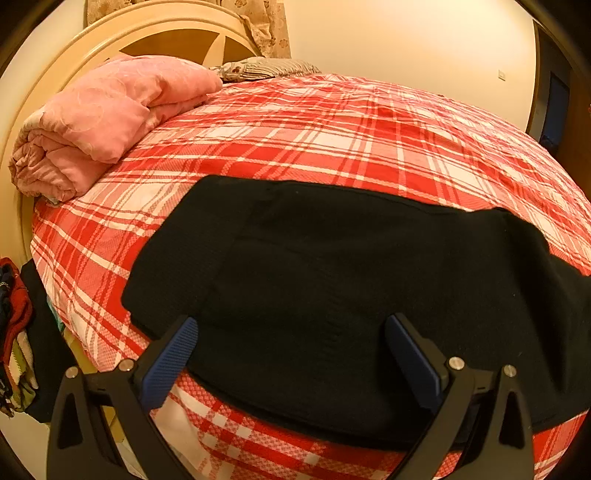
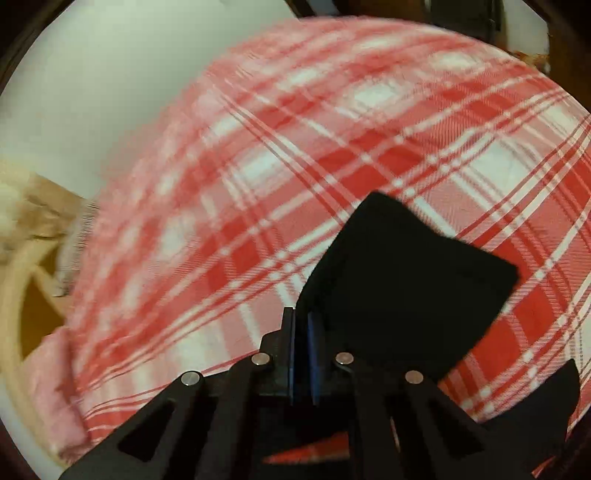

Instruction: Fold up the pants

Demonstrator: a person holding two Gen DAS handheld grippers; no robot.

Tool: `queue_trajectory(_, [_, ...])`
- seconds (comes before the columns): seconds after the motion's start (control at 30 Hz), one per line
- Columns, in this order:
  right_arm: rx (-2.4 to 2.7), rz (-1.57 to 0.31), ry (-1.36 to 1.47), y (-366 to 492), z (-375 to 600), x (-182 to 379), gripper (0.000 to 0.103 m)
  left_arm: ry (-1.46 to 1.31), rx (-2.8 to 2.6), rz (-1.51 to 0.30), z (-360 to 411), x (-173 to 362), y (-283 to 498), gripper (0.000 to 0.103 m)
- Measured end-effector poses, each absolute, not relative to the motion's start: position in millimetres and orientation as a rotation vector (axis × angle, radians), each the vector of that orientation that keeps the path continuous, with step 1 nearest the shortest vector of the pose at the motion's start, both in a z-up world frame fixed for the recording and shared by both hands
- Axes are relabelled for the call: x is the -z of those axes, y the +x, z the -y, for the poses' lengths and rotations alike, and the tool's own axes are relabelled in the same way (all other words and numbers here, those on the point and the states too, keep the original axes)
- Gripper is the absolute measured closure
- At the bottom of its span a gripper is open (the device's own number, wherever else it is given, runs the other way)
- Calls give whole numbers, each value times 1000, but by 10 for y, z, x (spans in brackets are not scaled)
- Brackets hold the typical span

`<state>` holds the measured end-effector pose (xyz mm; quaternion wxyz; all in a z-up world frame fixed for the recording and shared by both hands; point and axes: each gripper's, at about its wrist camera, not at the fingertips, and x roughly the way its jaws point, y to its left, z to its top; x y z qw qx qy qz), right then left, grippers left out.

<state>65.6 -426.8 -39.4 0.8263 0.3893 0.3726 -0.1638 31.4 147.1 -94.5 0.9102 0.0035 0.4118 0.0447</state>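
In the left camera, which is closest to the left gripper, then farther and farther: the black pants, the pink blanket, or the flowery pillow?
From the left gripper:
1. Black pants, right under the open jaws.
2. Pink blanket, folded, far left.
3. Flowery pillow, far end, by the headboard.

The pants [image 1: 332,295] are plain black with no pattern. They lie on a bedspread [image 1: 332,129] checked in red, pink and white plaid. At ten o'clock in the left wrist view a folded quilt [image 1: 103,118] is soft pink, and at twelve o'clock a pillow [image 1: 266,68] is grey-beige with a flower print. The headboard [image 1: 155,33] is pale cream wood. The wall [image 1: 406,37] is plain cream. Both grippers have black frames, and their fingers [image 1: 170,362] carry textured blue pads.
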Motion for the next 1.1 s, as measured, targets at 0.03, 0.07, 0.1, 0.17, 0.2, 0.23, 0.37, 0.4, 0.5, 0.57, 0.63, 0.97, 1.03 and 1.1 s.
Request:
queue_trajectory(0.03, [313,-740,840,512,4227,307,97,8,-92,-849,-1476,944,315,0])
queue_trajectory(0.07, [290,-706,854,416,4203,256,97,7,-92,-849,-1474,944,314,0])
queue_trajectory(0.1, [269,-671,867,300,4171,203,97,7,-92,-849,-1473,945,314,0])
queue_trajectory(0.17, [223,-601,884,88,4098,117,97,9,-95,-847,-1468,945,314,0])
queue_trajectory(0.2, [198,-569,894,-28,4059,85,97,11,-98,-846,-1463,945,310,0])
queue_trajectory(0.23, [180,-539,909,-177,4012,72,97,15,-102,-844,-1459,944,308,0])
queue_trajectory(0.37, [194,-507,938,-683,3839,188,97,24,-111,-842,-1443,940,301,0])
queue_trajectory(0.4, [202,-507,940,-786,3809,234,97,25,-111,-843,-1441,938,301,0])
queue_trajectory(0.5, [227,-525,950,-1096,3714,393,97,25,-113,-843,-1439,936,296,0])
queue_trajectory(0.57, [243,-550,962,-1247,3682,516,97,29,-114,-843,-1439,935,294,0])
queue_trajectory(0.63, [272,-599,957,-1362,3647,628,97,32,-115,-843,-1437,934,291,0])
queue_trajectory(0.97, [424,-698,952,-1893,3790,640,96,26,-125,-847,-1431,929,295,0])
queue_trajectory(1.03, [483,-677,836,-1908,3842,473,96,30,-129,-851,-1426,925,304,0])
queue_trajectory(1.1, [508,-666,704,-1805,3888,360,76,34,-133,-855,-1421,922,312,0])
